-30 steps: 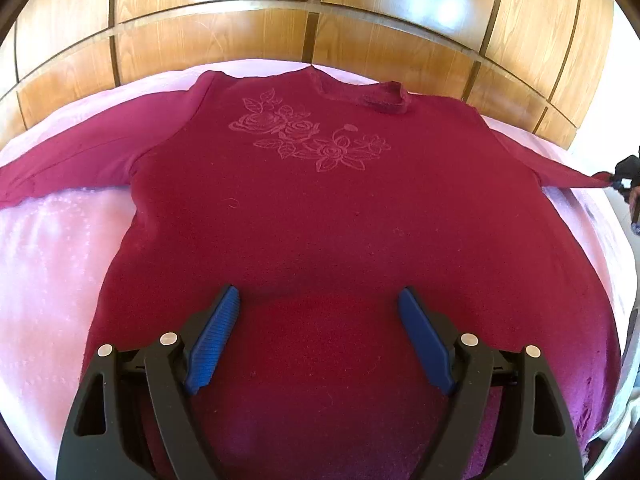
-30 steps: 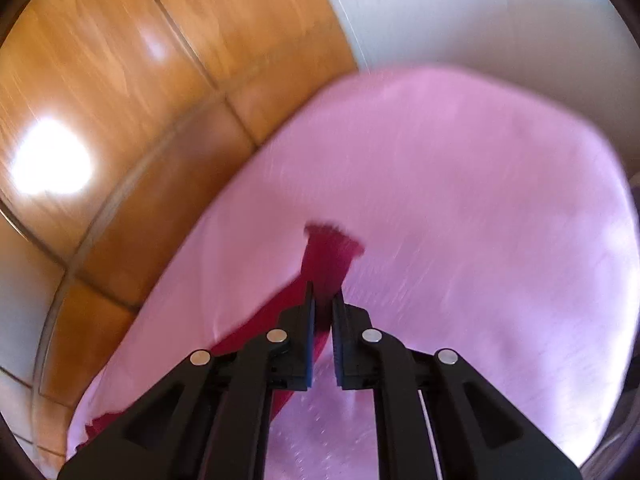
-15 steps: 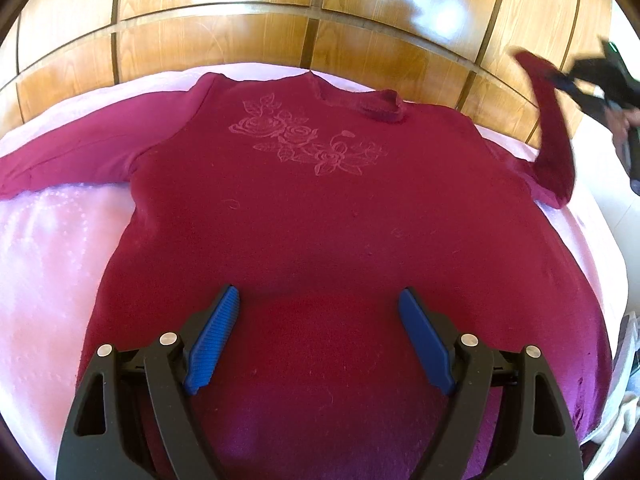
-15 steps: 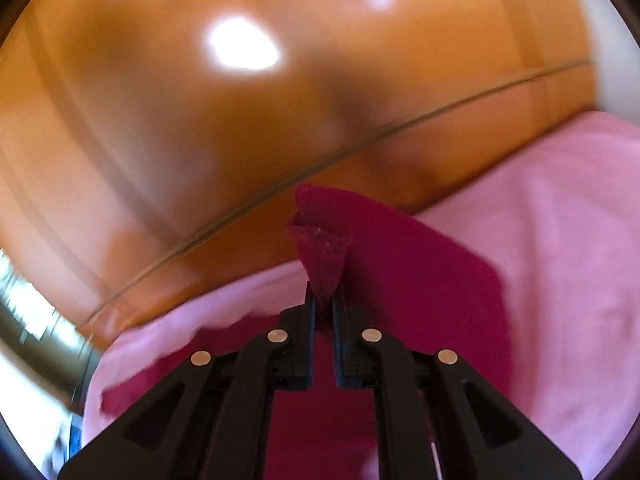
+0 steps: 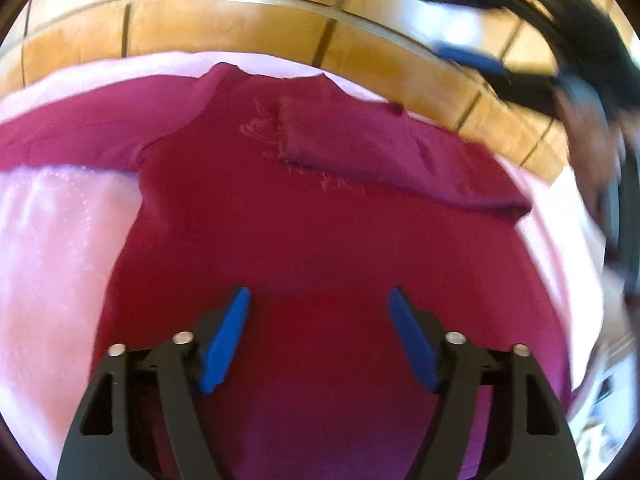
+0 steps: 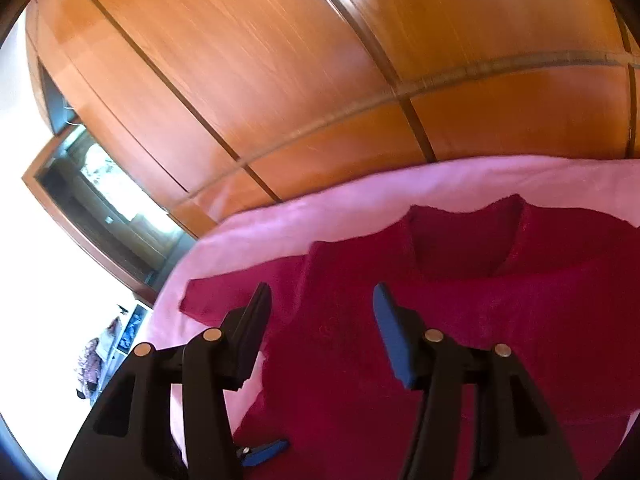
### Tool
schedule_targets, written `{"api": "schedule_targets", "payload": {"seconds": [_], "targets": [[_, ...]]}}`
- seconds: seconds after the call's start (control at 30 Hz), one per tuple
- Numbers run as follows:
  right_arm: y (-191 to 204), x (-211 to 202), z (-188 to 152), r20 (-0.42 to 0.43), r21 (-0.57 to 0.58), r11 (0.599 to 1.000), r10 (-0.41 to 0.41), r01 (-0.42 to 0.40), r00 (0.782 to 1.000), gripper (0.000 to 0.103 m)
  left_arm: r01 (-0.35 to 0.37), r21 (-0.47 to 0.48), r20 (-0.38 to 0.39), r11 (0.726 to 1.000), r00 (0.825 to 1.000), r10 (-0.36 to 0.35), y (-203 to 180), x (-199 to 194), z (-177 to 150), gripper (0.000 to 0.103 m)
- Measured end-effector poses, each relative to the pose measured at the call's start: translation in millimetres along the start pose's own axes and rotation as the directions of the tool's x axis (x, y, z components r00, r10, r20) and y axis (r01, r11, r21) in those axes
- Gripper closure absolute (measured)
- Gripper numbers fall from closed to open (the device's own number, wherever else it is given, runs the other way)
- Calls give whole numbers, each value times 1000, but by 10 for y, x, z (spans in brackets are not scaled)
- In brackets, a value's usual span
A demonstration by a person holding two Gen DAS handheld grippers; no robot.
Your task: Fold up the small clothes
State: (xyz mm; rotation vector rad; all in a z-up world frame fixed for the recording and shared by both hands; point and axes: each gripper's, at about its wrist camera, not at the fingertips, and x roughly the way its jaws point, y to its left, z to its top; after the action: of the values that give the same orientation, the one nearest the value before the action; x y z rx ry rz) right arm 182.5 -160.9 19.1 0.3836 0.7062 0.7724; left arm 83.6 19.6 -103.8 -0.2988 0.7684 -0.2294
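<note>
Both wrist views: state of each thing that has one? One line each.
sweater: spread flat, front up, on the pink bedspread.
right sleeve: folded in across the chest, lying loose.
left sleeve: stretched out to the side, not yet folded.
left gripper: open, empty, over the lower body of the sweater.
right gripper: open, empty, above the sweater.

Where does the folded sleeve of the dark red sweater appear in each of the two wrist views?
Left wrist view: the folded sleeve lies across the sweater's chest, upper centre to right, its cuff over the flower embroidery.
Right wrist view: the sleeve crosses the middle right as a band; its cuff end lies below the neckline.
Shared landmark: the wooden panelled headboard behind the pink bed cover.
</note>
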Motion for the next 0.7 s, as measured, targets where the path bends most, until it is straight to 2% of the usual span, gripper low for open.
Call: {"api": "schedule_targets", "payload": {"seconds": [0.07,0.23,0.3,0.37,0.4,0.43,0.5,0.53,0.6,0.63,0.67,0.7], "targets": [[-119,-244,-60,32,43,999,-11,10,999,38,17,-30,21,999,1000,-17,35,-40,134,39],[-672,-804,-468,54,161,981,-121,111,991,37,7,-42,45,999,999,-5,88,112,565,39],[-859,-979,-604,46,217,967,-149,136,988,37,-3,-67,26,998,1000,4,132,293,731,39],[-1085,-1167,-772,36,266,949,-187,171,982,37,15,-90,-6,996,1000,-16,180,472,844,40],[-1164,-1204,-832,31,288,940,-198,181,980,36,34,-112,-27,993,999,-37,199,581,904,45],[-1257,-1241,-905,24,319,931,-198,180,980,36,53,-134,-49,990,997,-60,223,668,948,46],[-1371,-1260,-983,19,354,917,-202,183,979,33,50,-175,-64,983,996,-62,242,858,1042,47],[-1417,-1243,-1003,22,371,911,-200,178,980,33,50,-180,-57,982,997,-61,234,893,1069,50],[-1486,-1175,-1000,35,402,905,-170,142,985,31,49,-180,-64,983,996,-61,192,948,1132,79],[-1522,-1115,-976,41,412,903,-149,119,988,31,67,-180,-67,981,994,-80,169,960,1179,85],[-1526,-1054,-945,45,415,904,-137,107,990,30,74,-177,-53,981,995,-85,150,937,1232,95],[-1537,-965,-899,50,421,902,-126,94,991,28,70,-169,-32,983,997,-76,144,894,1270,95]]}}
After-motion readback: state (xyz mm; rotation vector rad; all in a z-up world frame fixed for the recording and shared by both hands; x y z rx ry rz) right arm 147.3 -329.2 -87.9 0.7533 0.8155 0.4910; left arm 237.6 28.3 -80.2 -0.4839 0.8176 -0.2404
